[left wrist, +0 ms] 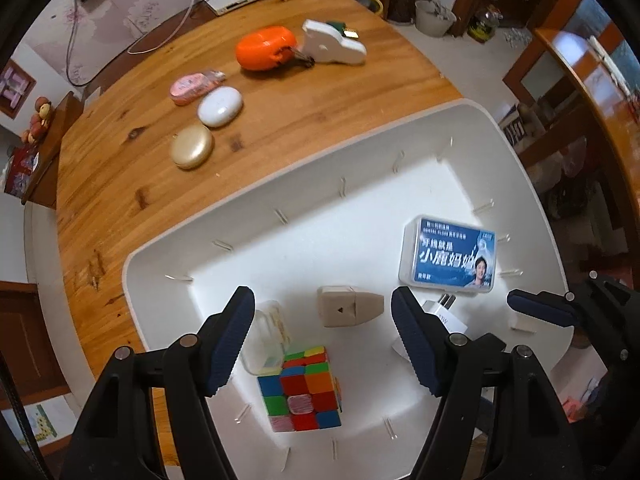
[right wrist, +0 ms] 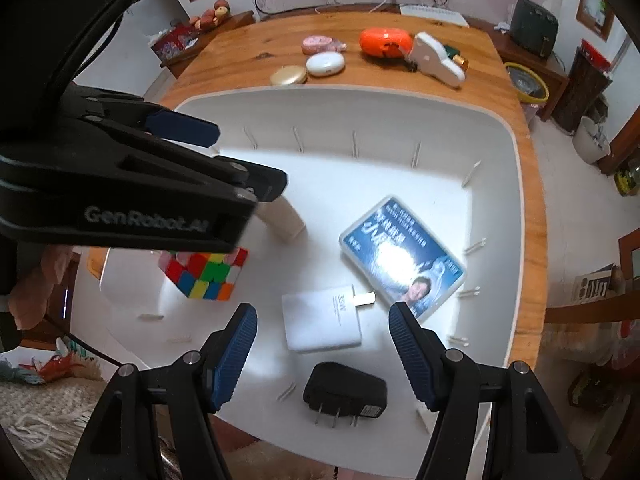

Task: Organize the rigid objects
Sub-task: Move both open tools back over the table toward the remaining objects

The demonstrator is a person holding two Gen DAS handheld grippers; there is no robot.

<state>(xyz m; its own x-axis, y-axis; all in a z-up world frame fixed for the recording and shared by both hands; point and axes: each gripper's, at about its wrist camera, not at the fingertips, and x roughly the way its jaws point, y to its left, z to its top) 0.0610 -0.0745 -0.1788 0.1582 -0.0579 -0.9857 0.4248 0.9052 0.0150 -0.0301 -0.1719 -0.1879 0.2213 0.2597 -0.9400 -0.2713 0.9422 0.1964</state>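
Rigid objects are partly sorted: the cube, floss box and white charger lie in the white bin, five pieces wait upper centre on the table, and both the left gripper and right gripper hang with jaws apart, empty.

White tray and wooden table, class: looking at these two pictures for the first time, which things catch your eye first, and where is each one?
The big white tray fills the foreground, and the brightly coloured Rubik's cube stands out near its front-left corner. A blue-labelled dental floss box lies toward the tray's right side. Beyond the tray, on the wooden table, an orange case glows at the far end.
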